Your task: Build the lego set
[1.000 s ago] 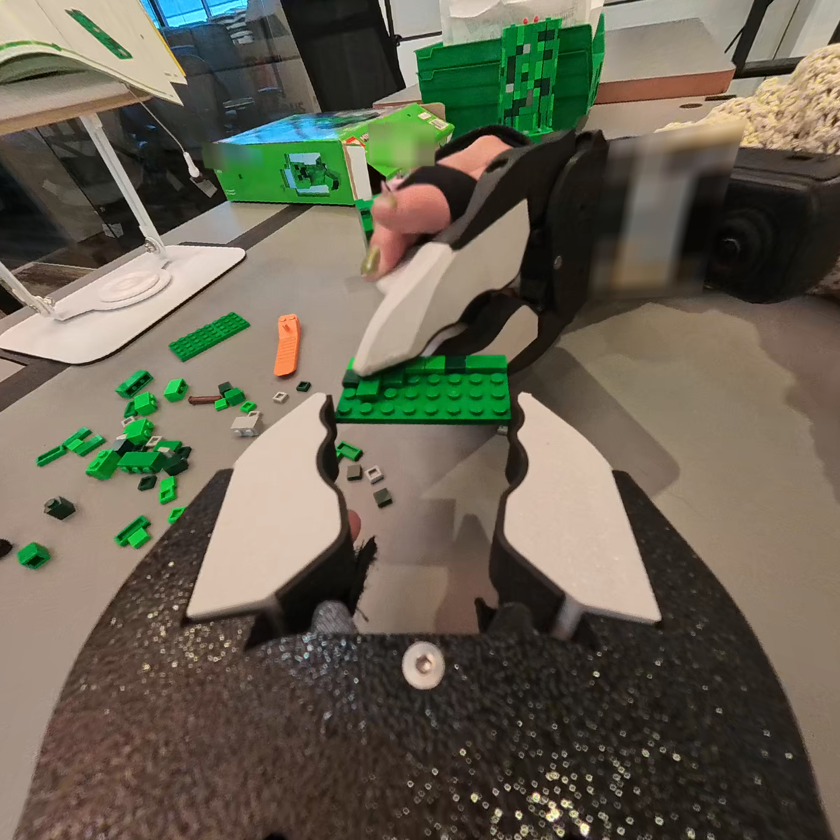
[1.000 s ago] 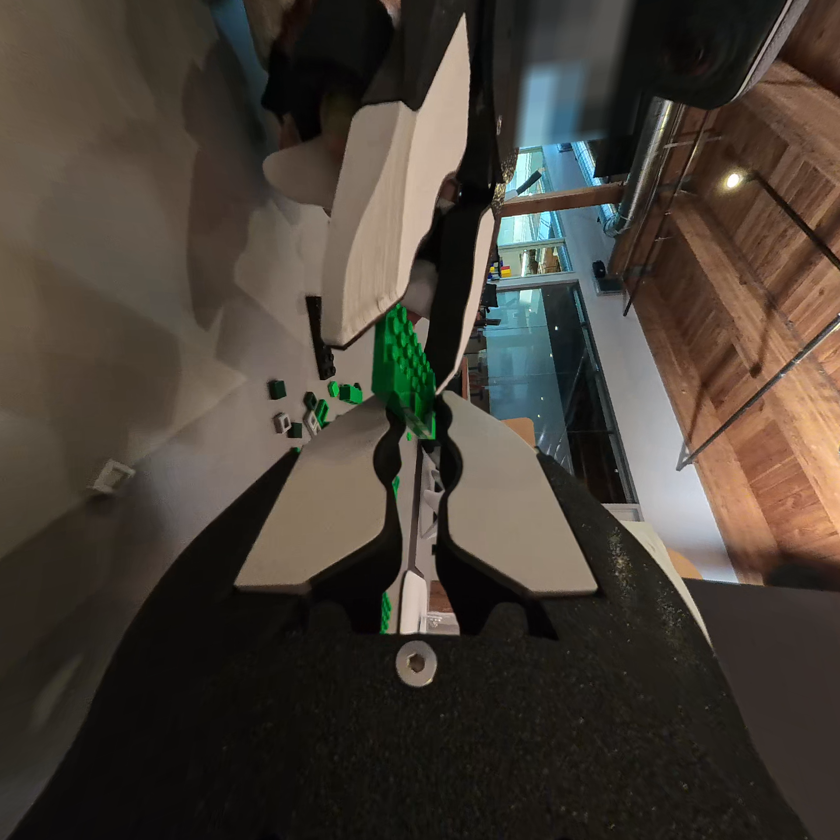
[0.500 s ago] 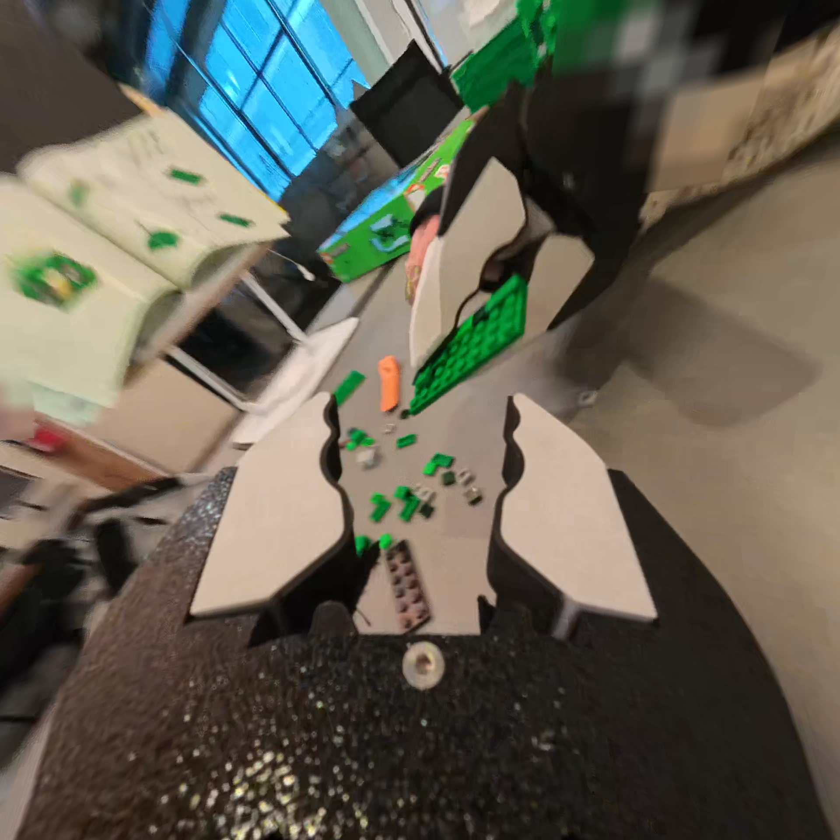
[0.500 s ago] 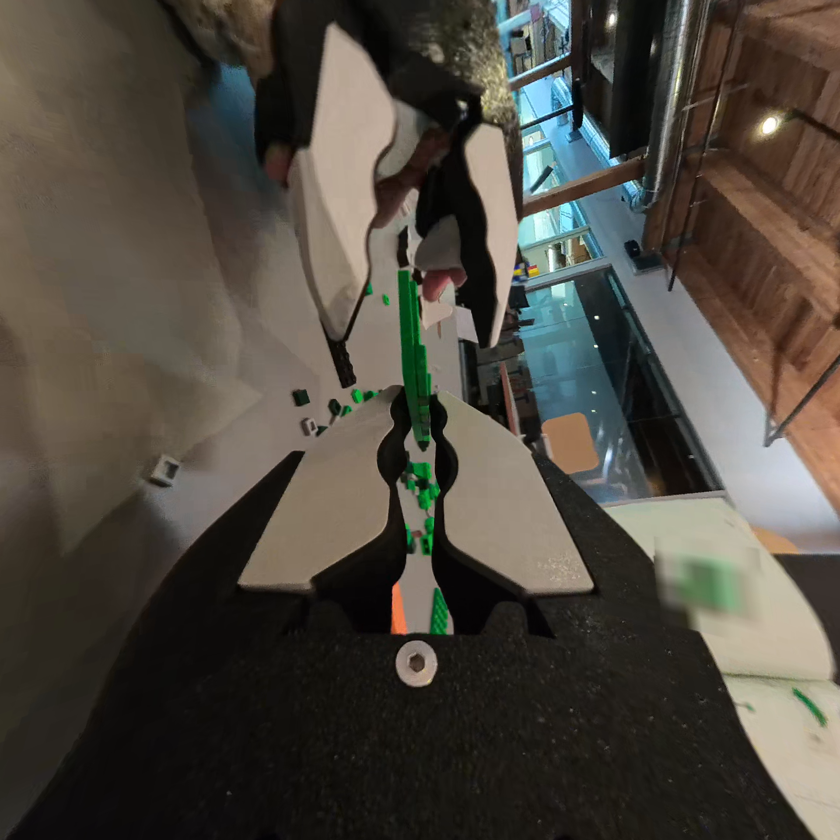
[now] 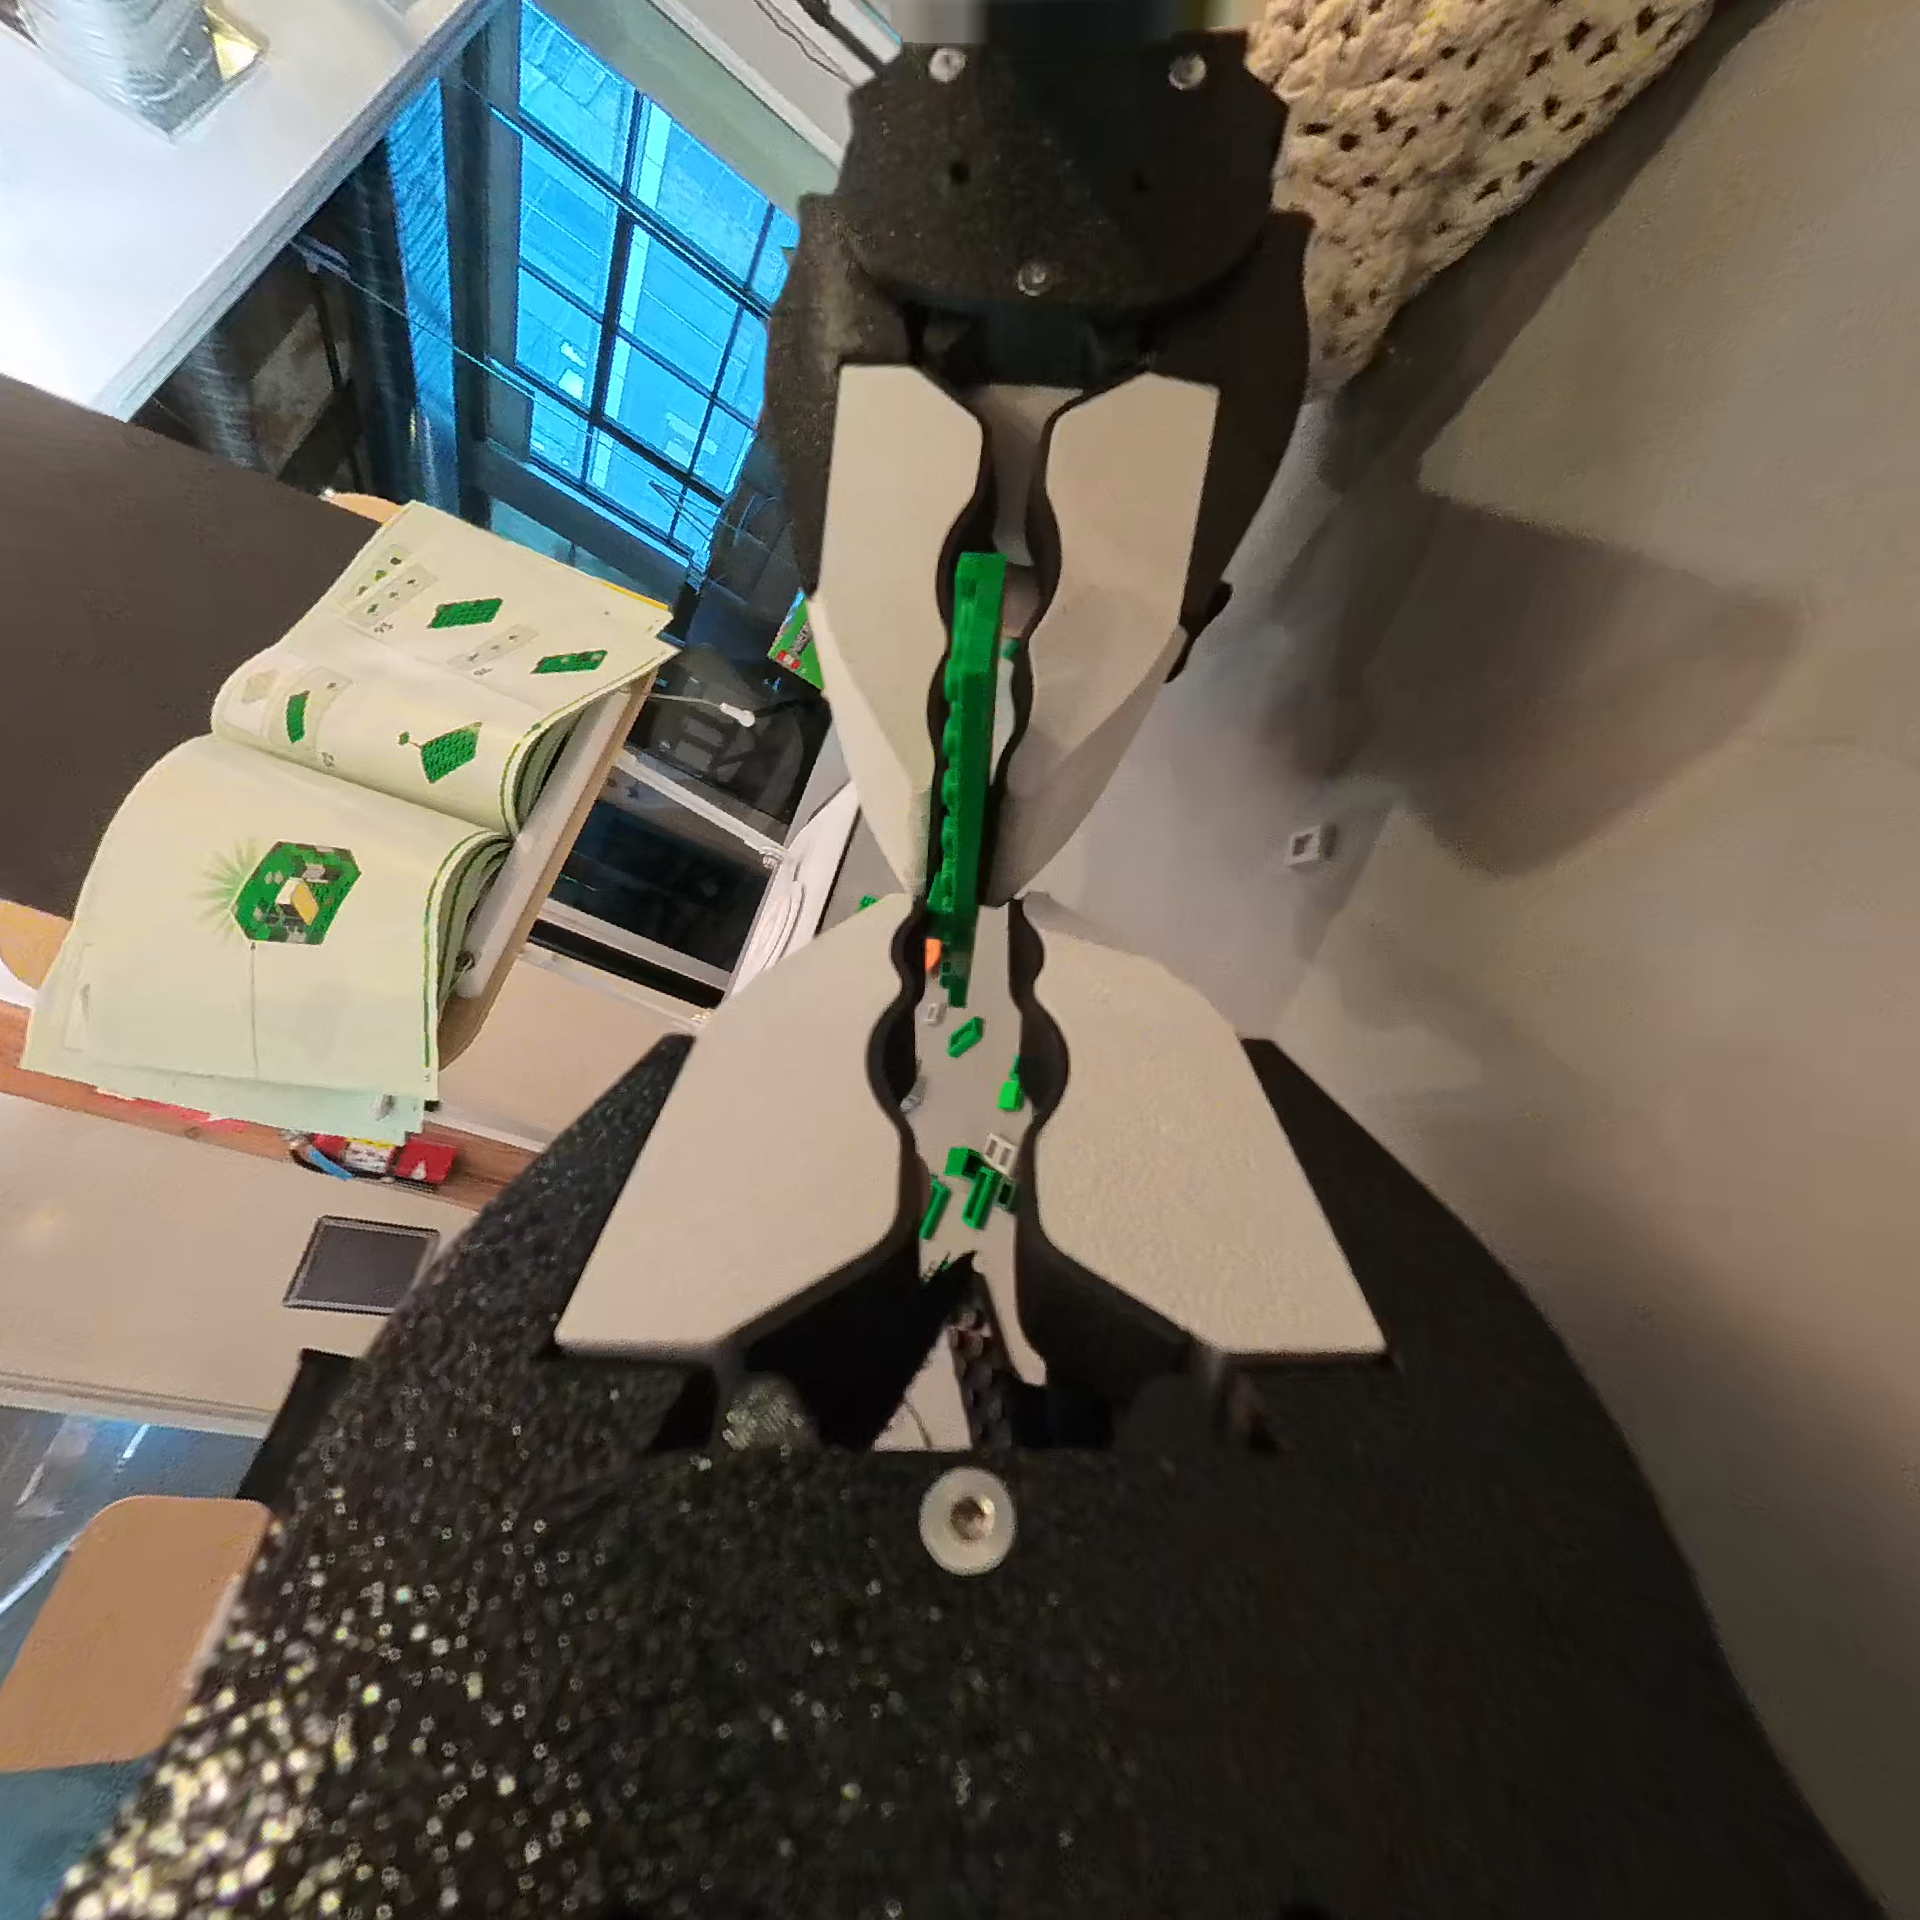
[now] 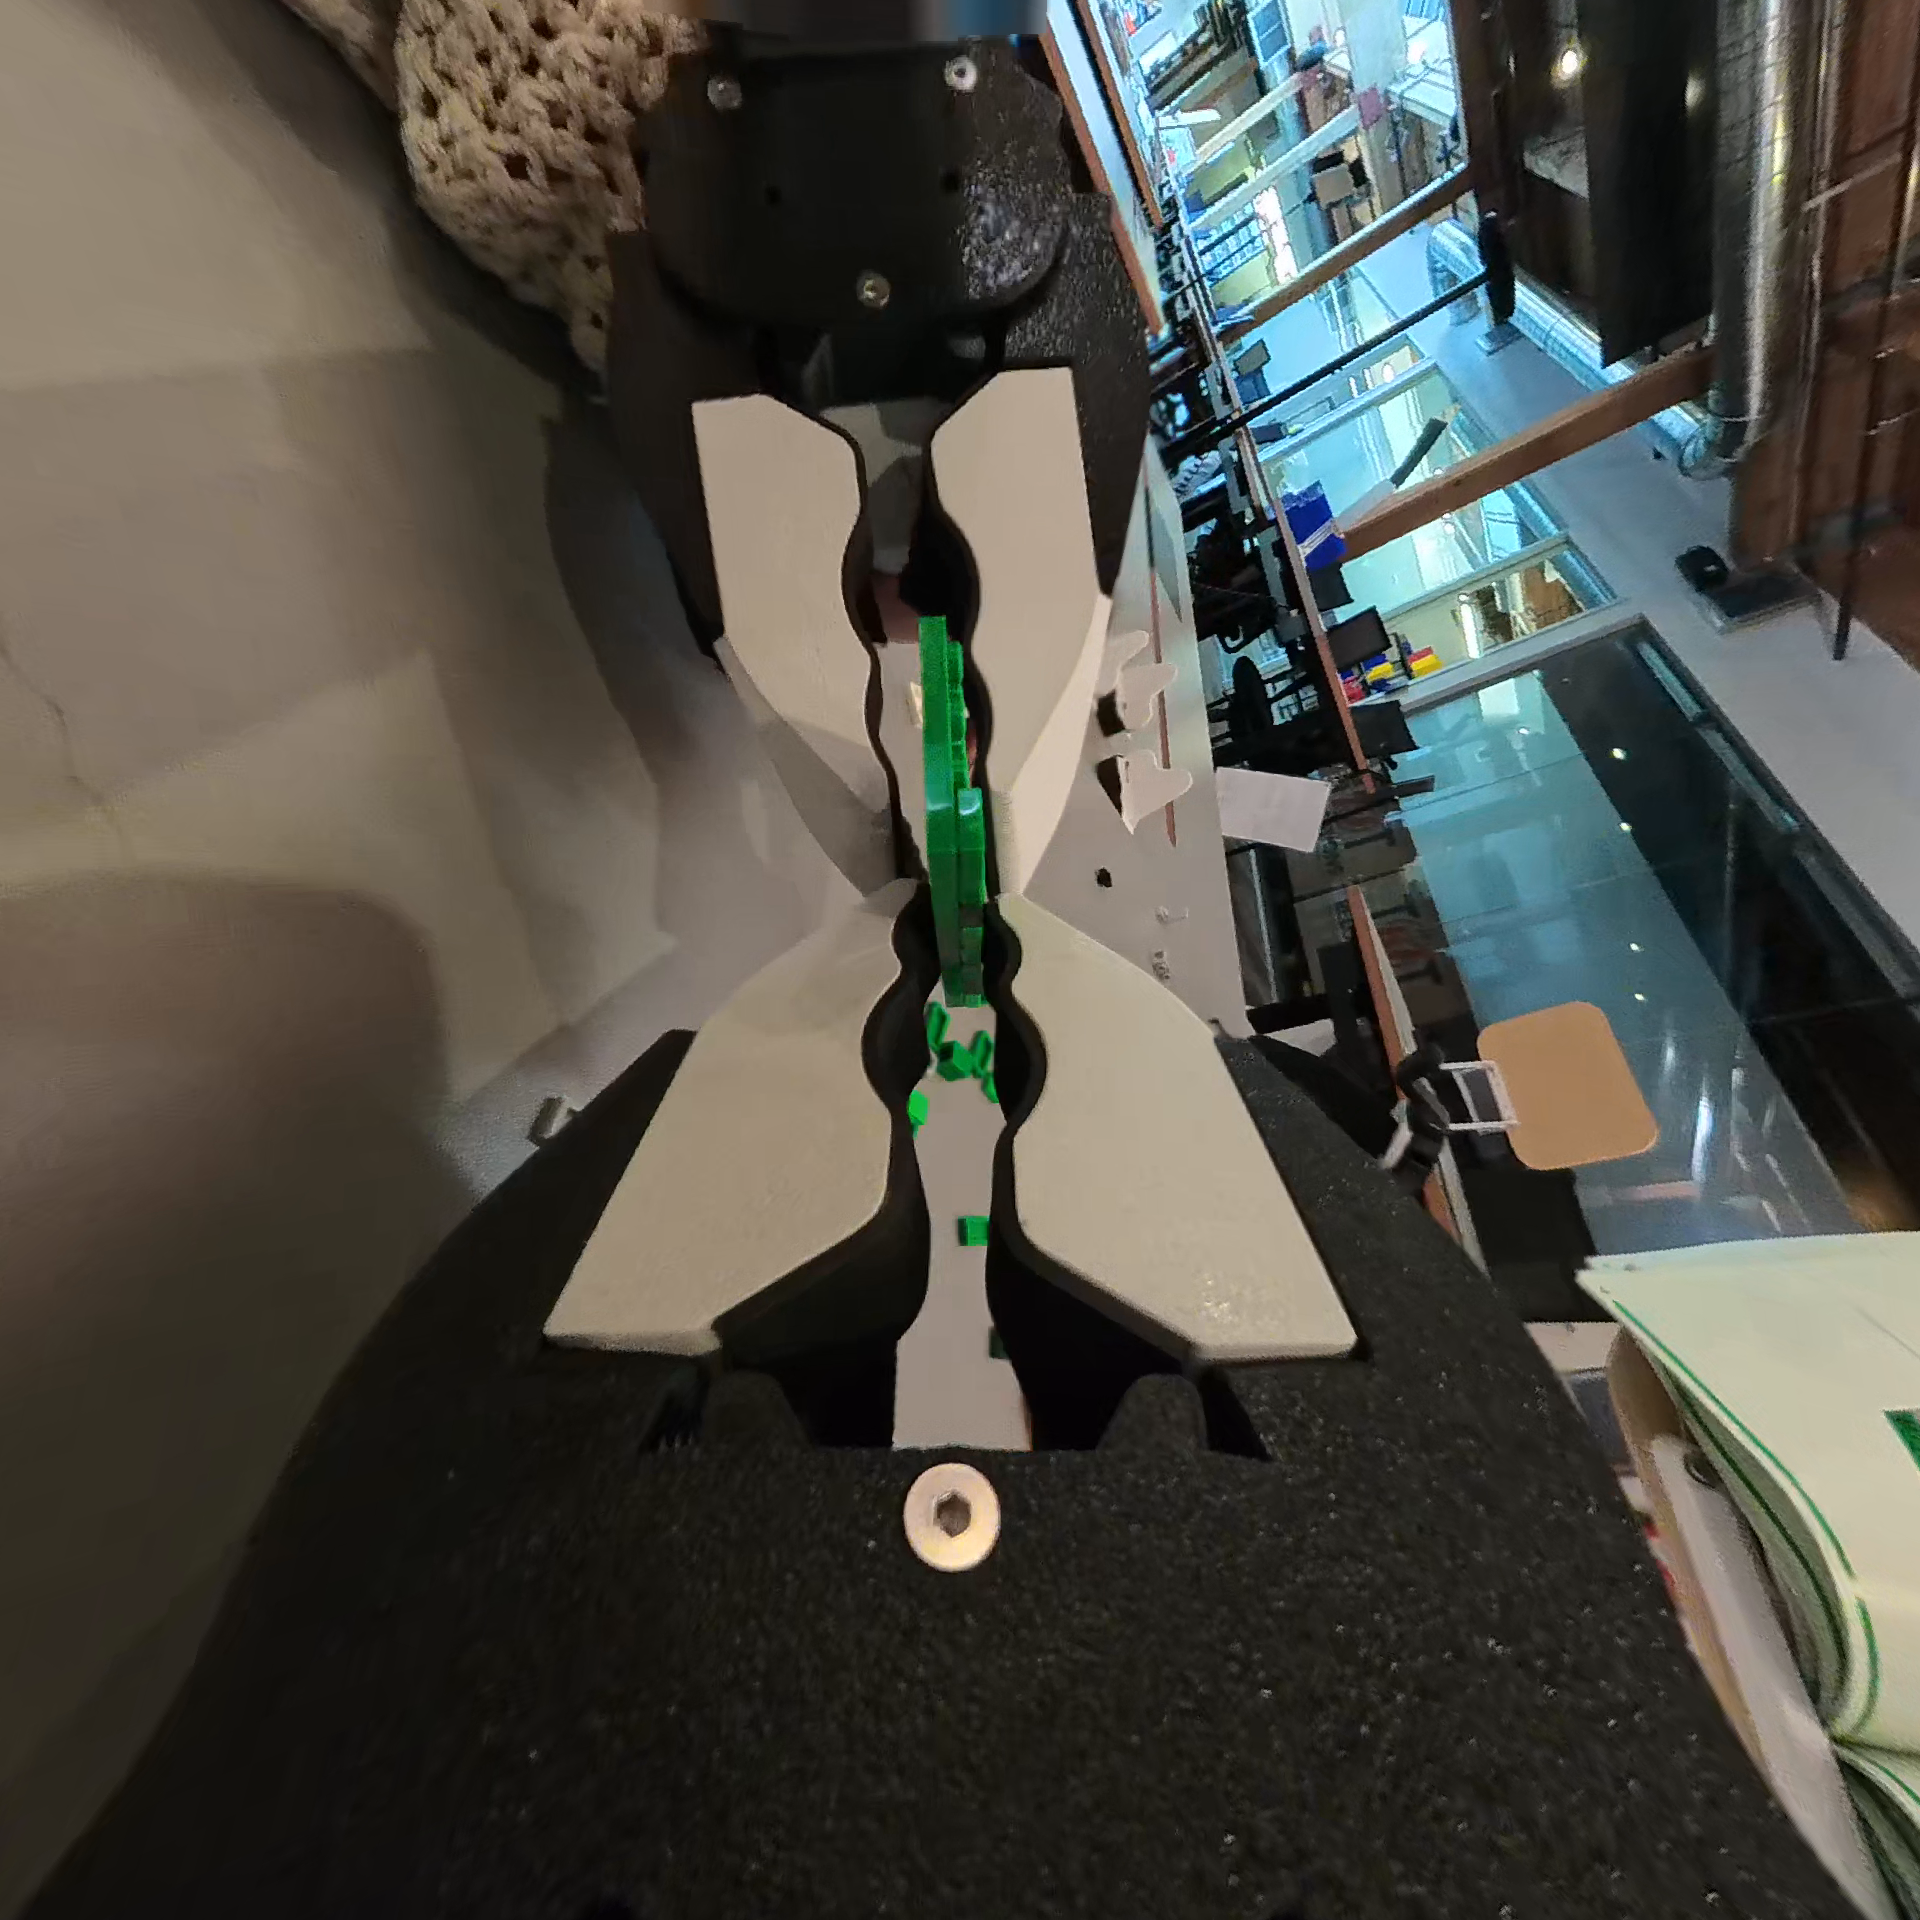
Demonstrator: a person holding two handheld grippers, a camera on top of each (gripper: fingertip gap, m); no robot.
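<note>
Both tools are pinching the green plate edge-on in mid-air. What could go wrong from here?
1. The plate is held only by its thin edges between the left tool and the right tool; a twist may pop it loose.
2. If dropped, it would likely land among the loose pieces on the table below and scatter them.

2 close, opposed, seemingly rolled wrist views

Counts on the table and in the air

There were two grippers, one green plate seen edge-on, one open instruction booklet, one lone white piece, and roughly half a dozen loose green bricks visible between the fingers.
</note>
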